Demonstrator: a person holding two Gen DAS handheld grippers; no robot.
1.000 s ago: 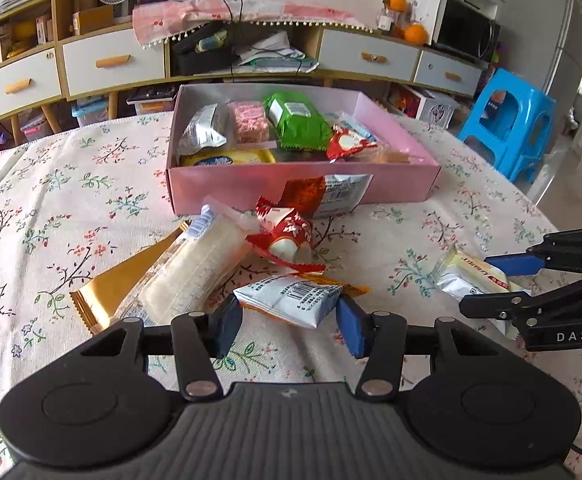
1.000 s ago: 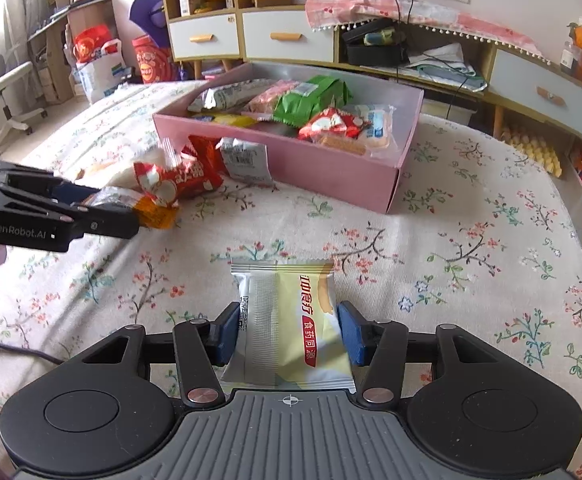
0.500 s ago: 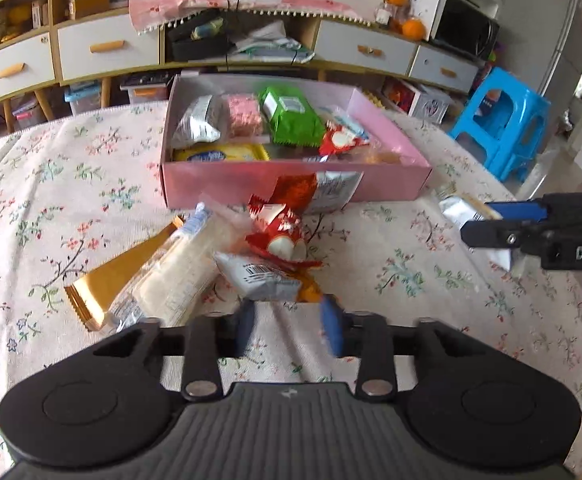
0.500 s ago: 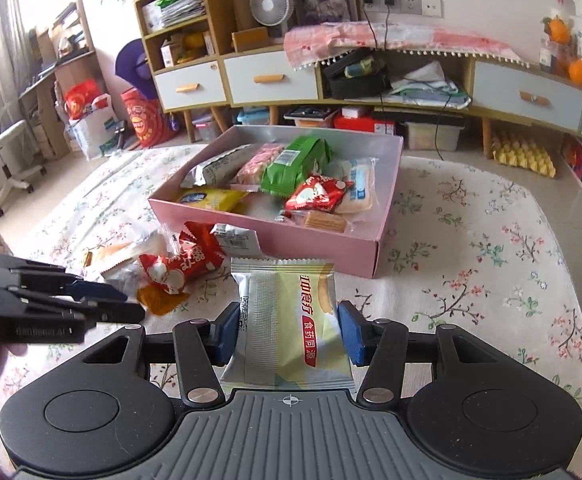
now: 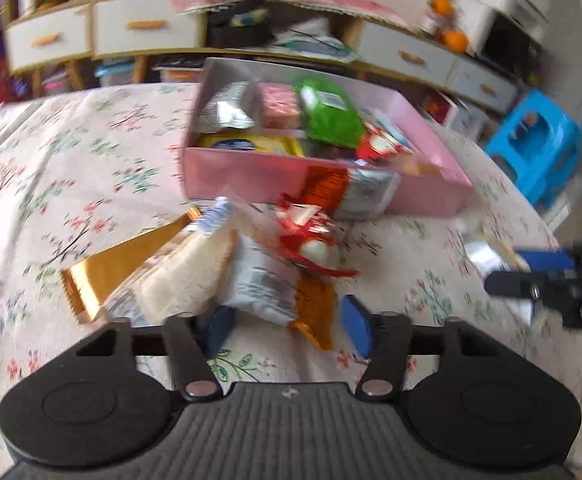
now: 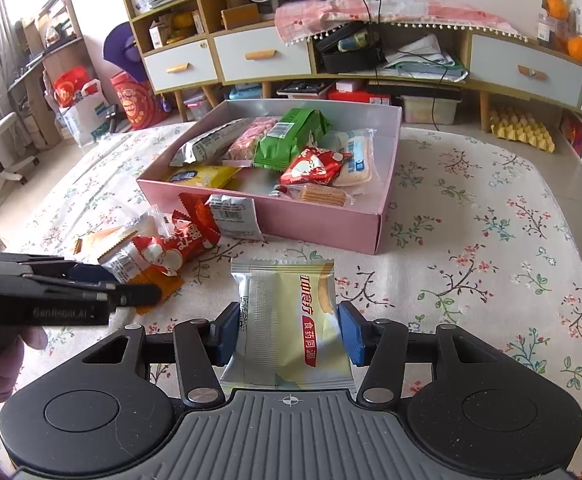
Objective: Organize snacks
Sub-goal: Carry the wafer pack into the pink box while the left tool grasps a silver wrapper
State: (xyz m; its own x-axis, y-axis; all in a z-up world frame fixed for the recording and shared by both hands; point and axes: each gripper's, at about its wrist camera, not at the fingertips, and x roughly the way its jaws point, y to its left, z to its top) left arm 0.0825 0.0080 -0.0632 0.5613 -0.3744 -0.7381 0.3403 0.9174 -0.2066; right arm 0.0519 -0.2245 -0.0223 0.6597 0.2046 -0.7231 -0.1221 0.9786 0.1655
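Observation:
A pink box (image 6: 319,224) holding several snack packets stands at the middle of the floral table; it also shows in the left wrist view (image 5: 259,180). My right gripper (image 6: 289,332) is shut on a yellow-and-silver packet (image 6: 287,320) and holds it above the table in front of the box. My left gripper (image 5: 289,328) is open around a white-and-orange packet (image 5: 275,292) in a loose pile with a red packet (image 5: 311,240), a long pale packet (image 5: 179,280) and a gold one (image 5: 119,264). The left wrist view is blurred.
An orange-and-silver packet (image 6: 231,216) leans on the box's front wall. The floral tablecloth (image 6: 491,260) spreads wide to the right. A blue stool (image 5: 539,148) and a low cabinet (image 6: 411,60) stand behind the table.
My right gripper has lifted the yellow-and-silver packet off the table and carried it toward the box. My left gripper has opened wider and pushed forward around the white-and-orange packet.

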